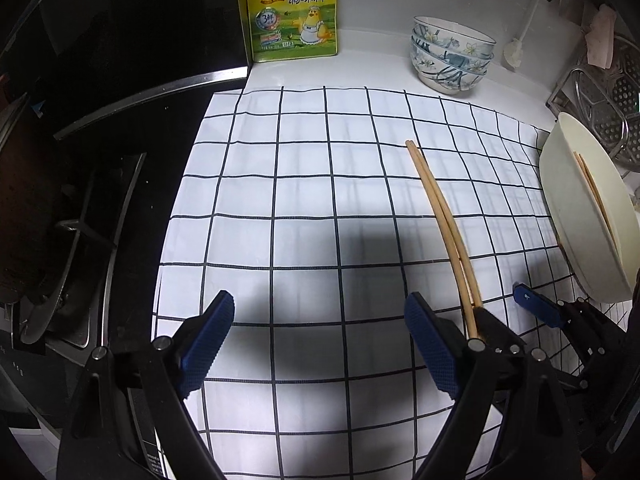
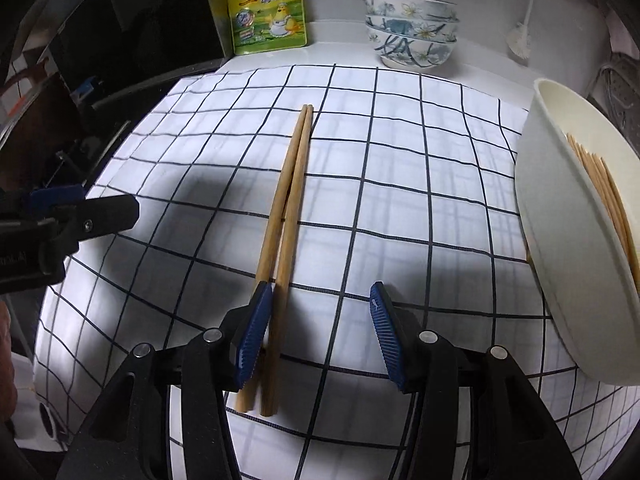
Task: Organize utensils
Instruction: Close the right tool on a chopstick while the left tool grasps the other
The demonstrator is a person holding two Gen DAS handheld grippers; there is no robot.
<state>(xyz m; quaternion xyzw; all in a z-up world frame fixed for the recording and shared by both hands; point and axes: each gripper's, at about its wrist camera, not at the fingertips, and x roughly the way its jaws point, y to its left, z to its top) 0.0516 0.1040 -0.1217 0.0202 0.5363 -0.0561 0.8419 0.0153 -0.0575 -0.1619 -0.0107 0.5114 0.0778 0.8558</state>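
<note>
A pair of wooden chopsticks lies side by side on the checked cloth, pointing away from me. My right gripper is open, low over the cloth, and its left finger touches the near part of the pair. The pair also shows in the left wrist view. My left gripper is open and empty over the cloth, left of the chopsticks. A cream bowl at the right edge holds several more chopsticks.
A stack of patterned bowls and a yellow seasoning pouch stand at the back of the white counter. A black stove lies to the left. A metal rack stands behind the cream bowl.
</note>
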